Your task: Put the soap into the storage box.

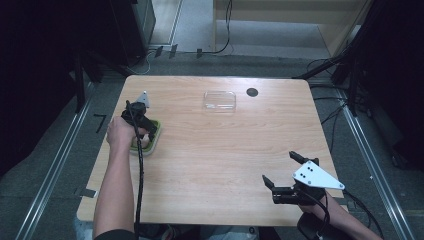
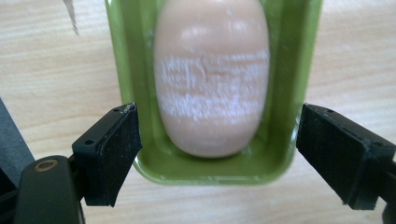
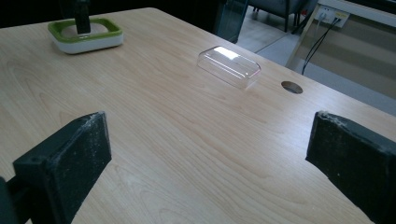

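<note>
Between the left tongs (image 2: 217,156) (jaws spread) lies the soap (image 2: 212,74).

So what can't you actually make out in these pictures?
- Soap, left gripper view: its far end is cut off by the top edge.
- Green dish, high view: mostly covered by the left gripper and the hand.
- Clear lid, right gripper view: too see-through to tell whether anything lies under it.
- Dark round spot, high view: too small to tell hole from cap.

Both grippers spread wide

Left gripper (image 1: 141,131) points down at left of frame; right gripper (image 1: 283,172) hovers lower right (jaws level, aimed up-left).
</note>
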